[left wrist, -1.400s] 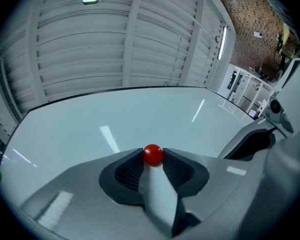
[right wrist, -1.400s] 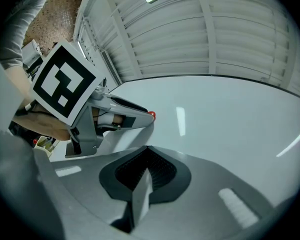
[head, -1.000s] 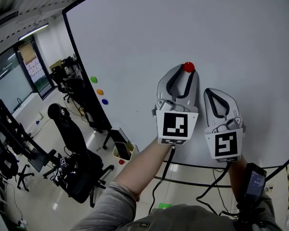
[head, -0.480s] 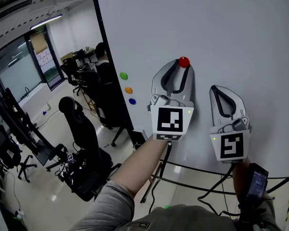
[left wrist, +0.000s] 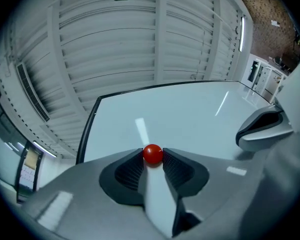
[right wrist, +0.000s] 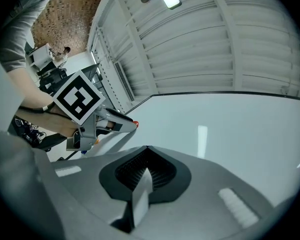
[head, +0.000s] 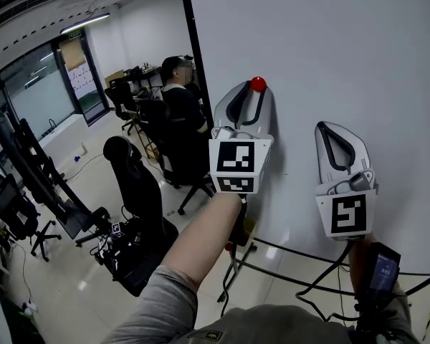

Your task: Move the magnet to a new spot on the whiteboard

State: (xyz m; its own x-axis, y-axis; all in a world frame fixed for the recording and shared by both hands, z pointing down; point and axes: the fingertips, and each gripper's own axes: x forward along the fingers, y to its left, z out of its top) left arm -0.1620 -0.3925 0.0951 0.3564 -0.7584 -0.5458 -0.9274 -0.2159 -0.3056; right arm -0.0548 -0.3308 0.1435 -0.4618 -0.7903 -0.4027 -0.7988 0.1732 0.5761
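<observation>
Glossy whiteboard (head: 344, 41), rimmed in thin black, fills the right of an office where a dark swivel chair (head: 132, 186) stands on the left. Moulded in smooth grey plastic, the left gripper (left wrist: 153, 159) pinches the magnet (left wrist: 152, 153), a small shiny red ball, between its black ribbed pads (left wrist: 130, 170). The ball sits at their very tips, before the board's left part near the black edge; contact with the surface cannot be made out. Further right, the right gripper (right wrist: 146, 149) is raised toward the board, its ribbed fingers pressed together.
</observation>
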